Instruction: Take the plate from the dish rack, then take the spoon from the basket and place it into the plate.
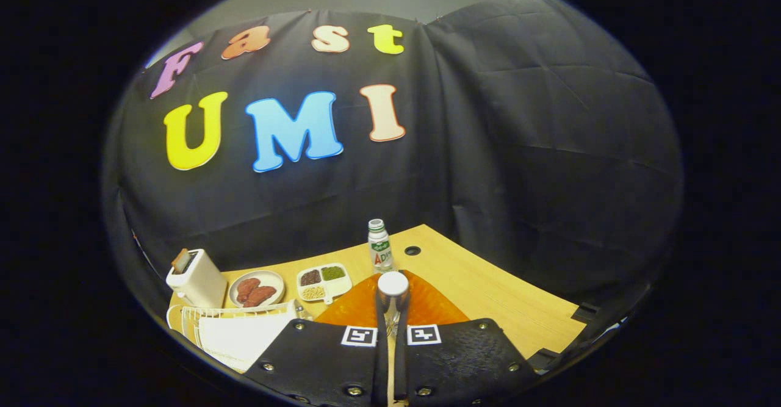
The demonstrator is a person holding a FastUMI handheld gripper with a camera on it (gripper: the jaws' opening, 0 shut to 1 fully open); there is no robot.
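Observation:
My gripper (390, 334) is shut on the spoon (392, 297), a slim shiny handle with a round white end that sticks up from between the two black fingers (317, 352). An orange plate (360, 309) lies flat on the wooden table just ahead of the fingers, right under and behind the spoon. The fingers hide its near part. The white wire dish rack (195, 321) stands to the left of the fingers, with a white sheet-like surface (244, 337) next to it.
Beyond the plate stands a small white bottle (379, 245) with a green label, near a cable hole (412, 250). A white toaster (195, 279), a plate of meat (256, 288) and a divided snack dish (323, 282) line the far left. The table edge (537, 309) runs to the right.

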